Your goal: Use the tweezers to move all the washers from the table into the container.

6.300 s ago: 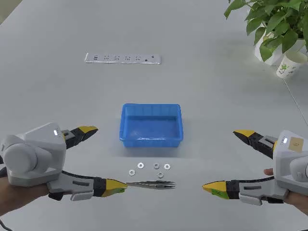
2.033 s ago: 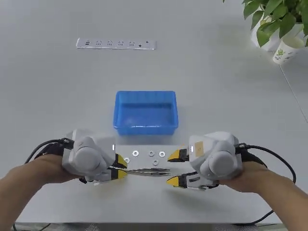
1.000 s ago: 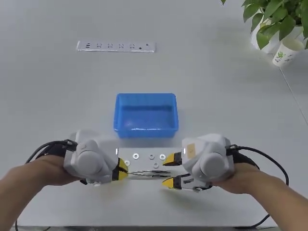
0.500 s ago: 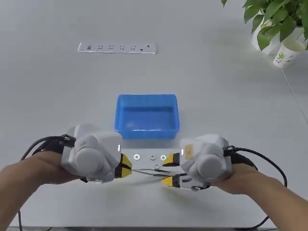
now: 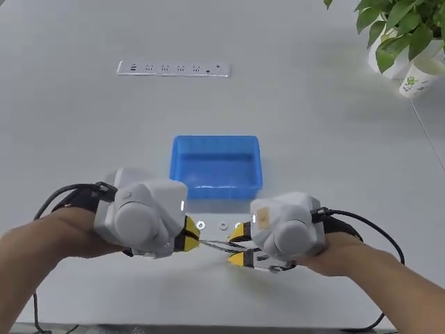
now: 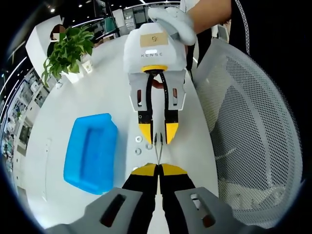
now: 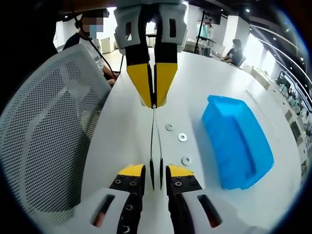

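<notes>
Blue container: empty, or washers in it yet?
Empty. The blue container has a bare floor in the head view; the washers lie on the table outside it.

Two handheld tongs with rounded white-grey housings. The left tongs [image 5: 189, 237] and right tongs [image 5: 238, 246] each have black jaw arms ending in yellow wedge tips. The right housing carries a tan square label [image 6: 155, 40], small grey lettering and a lit white strip above a yellow band. Small screws [image 7: 127, 185] dot the right tongs' black arms, flanked by grey guards [image 7: 105, 204]. Black cables [image 5: 62, 198] trail back over both wrists. The forearms are bare.
</notes>
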Tool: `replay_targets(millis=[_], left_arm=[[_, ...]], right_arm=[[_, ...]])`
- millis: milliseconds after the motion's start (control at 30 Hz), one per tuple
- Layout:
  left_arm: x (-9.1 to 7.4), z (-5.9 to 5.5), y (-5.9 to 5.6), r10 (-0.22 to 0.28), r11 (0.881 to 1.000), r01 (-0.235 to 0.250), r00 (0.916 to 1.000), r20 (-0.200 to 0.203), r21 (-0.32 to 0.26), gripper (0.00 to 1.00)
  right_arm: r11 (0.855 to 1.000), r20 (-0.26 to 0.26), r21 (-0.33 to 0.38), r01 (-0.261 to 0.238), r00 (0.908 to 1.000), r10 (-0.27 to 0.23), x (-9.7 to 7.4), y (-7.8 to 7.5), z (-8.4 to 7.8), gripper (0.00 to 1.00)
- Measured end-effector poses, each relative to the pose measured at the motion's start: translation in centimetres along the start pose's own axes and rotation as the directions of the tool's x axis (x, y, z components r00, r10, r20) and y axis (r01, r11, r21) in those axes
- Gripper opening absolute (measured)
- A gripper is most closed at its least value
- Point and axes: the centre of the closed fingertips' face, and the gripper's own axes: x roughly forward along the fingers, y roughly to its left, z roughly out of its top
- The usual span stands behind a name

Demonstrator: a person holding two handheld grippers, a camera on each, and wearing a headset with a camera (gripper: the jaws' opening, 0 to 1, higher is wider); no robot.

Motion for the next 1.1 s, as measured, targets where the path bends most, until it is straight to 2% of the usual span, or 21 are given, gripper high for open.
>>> replay_targets(millis=[233, 400, 767, 1100], left_arm=[[-0.5, 1.6, 0.2, -0.001, 1.0, 0.0, 0.9995, 0.033, 0.012, 0.05], [-0.6, 2.3, 0.1, -0.005, 1.0, 0.004, 0.9987, 0.05, 0.018, 0.05], [-1.4, 4.2, -0.1, -0.022, 0.999, 0.02, 0.9948, 0.099, 0.026, 0.05], [-1.3, 5.2, -0.3, -0.038, 0.999, 0.034, 0.9913, 0.126, 0.032, 0.05]], right_arm=[[1.0, -0.002, -0.01, -0.003, 1.0, 0.003, 0.1, 0.1, 0.1, 0.16], [1.0, 0.001, -0.011, 0.006, 1.0, -0.006, 0.0, 0.0, 0.3, 0.12], [1.0, 0.041, 0.002, 0.001, 0.9992, -0.001, -0.1, 0.5, 1.2, 0.11], [1.0, 0.066, 0.01, -0.009, 0.9978, 0.008, 0.1, 0.8, 1.9, 0.11]])
